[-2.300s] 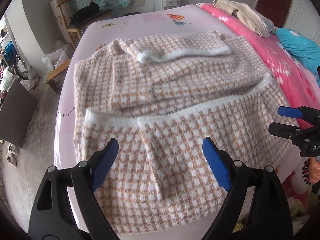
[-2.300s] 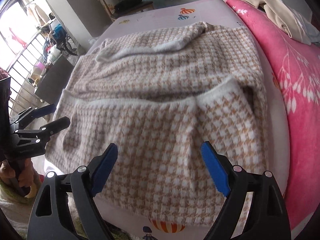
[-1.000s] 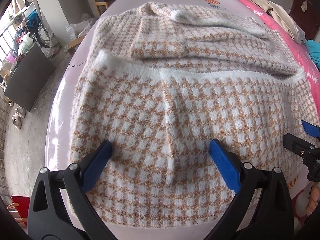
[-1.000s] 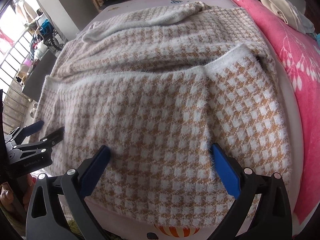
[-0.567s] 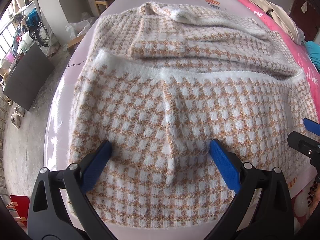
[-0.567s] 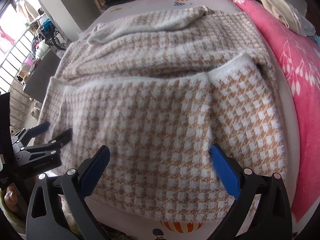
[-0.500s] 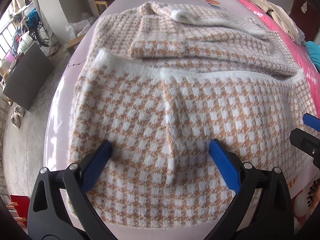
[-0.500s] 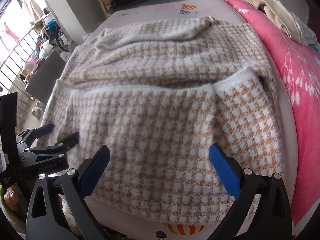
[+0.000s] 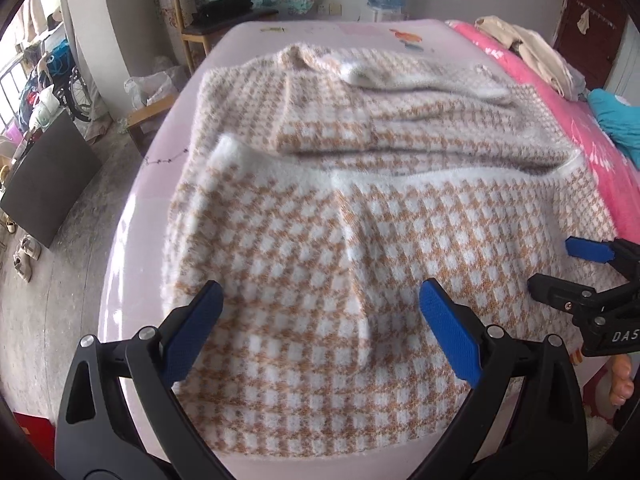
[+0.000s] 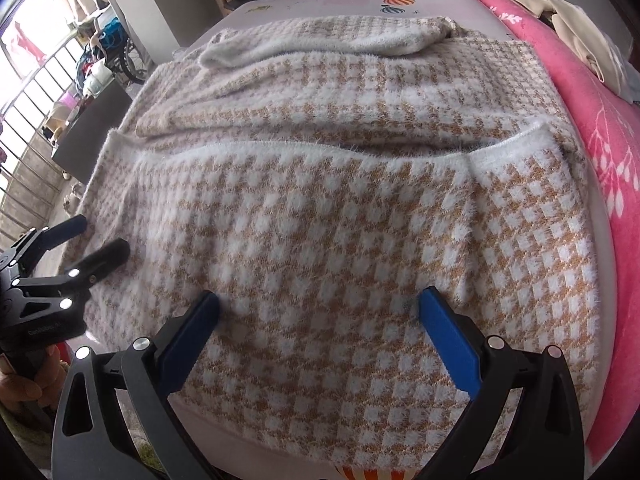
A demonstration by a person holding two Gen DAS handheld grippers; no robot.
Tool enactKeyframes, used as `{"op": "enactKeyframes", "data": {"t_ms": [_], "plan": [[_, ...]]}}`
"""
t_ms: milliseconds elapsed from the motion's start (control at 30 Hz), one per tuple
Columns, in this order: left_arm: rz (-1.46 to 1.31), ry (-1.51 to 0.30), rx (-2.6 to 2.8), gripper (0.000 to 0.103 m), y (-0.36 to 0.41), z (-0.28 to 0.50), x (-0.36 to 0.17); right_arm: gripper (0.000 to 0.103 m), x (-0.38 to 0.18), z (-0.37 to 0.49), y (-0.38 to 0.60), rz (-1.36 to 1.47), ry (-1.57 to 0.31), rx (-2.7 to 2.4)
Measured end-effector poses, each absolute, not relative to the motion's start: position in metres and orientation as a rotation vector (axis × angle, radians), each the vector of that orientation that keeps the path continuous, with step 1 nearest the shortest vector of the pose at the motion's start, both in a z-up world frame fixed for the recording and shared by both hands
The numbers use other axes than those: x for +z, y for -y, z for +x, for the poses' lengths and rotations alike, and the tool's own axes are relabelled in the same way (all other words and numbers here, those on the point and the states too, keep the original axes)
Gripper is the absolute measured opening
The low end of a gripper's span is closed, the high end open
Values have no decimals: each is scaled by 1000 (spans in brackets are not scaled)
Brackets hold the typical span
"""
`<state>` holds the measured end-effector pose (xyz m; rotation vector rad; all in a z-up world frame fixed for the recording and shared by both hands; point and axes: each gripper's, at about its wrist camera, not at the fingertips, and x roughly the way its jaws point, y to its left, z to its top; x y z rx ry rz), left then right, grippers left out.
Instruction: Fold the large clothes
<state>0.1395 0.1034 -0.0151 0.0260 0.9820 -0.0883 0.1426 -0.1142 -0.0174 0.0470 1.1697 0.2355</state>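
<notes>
Sweater [image 9: 340, 248] lies folded across the bed [image 9: 132, 240]; left gripper [image 9: 320, 308] and right gripper [image 10: 318, 312] hover near, fingers spread, empty.

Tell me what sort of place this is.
Most likely a lived-in bedroom at home. The checked sweater is spread on a bed with a pink blanket, a wooden chair stands by the wall, and a wheelchair is parked near a window.

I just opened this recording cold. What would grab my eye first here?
A big fuzzy tan-and-white houndstooth sweater fills the middle of the lilac bed sheet, its lower part folded up. Both hand-held grippers, left and right, stand open over its near edge. A bright pink blanket runs along the right.
</notes>
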Motion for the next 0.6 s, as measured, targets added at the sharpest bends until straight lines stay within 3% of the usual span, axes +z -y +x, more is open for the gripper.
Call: {"op": "enactKeyframes", "data": {"t_ms": [167,233,267,400,600], "plan": [[-88,-913,-41,95,-138,139,-6,97,-17,144,113,44,-1167,236],[-147,-908,-50,87,-151,141,-9,97,-17,143,114,45,-1166,236],[-180,-913,-65,77,-156,142,-10,97,-17,143,114,45,-1166,237],[-212,-938,-98,56,-163,148,-16,97,-18,143,114,44,-1166,236],[-210,-973,-133,40,-163,167,-29,97,-18,144,113,42,-1166,235]]}}
